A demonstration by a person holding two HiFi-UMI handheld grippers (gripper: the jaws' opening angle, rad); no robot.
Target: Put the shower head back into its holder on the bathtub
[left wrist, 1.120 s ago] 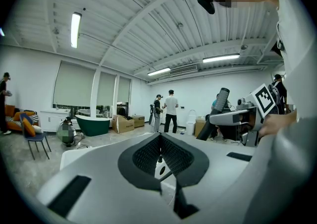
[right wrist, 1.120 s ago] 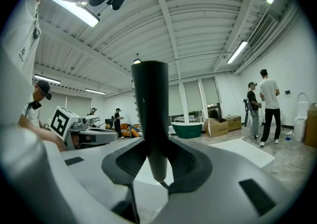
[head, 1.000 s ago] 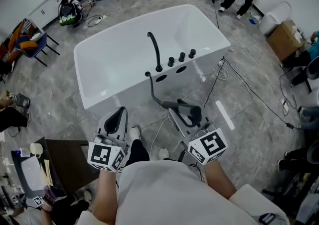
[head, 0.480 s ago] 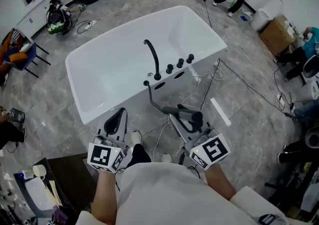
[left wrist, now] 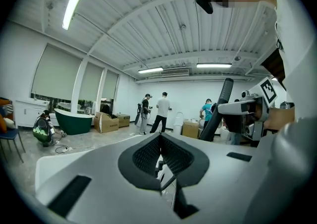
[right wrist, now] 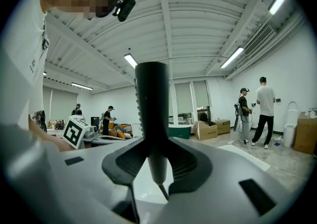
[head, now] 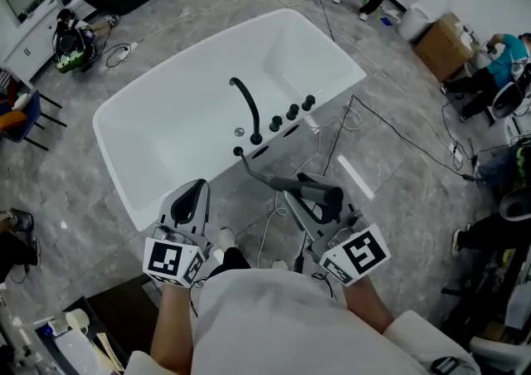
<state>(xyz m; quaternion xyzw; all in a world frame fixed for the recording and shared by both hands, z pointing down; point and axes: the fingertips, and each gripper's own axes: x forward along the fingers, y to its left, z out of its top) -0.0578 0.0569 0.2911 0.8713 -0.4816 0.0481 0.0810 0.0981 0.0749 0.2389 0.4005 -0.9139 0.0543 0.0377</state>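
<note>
Grey stone floor, a white freestanding bathtub (head: 158,149) ahead. The right tool (head: 311,206) clamps the black handheld shower head (head: 322,193), which is outside the tub's near side, short of the rim. The left tool (head: 189,203) is closed and empty. Seating the head in its holder remains.

Shower head (head: 326,192): dark, slim ribbed handle, clamped crosswise in the right gripper (head: 305,199) fingers (right wrist: 124,161) | outside the tub, near its near rim | hose (head: 259,170): dark, runs to tub deck | bathtub (head: 323,41): white, freestanding, on grey floor (head: 390,182) | holder: cannot pick out.
</note>
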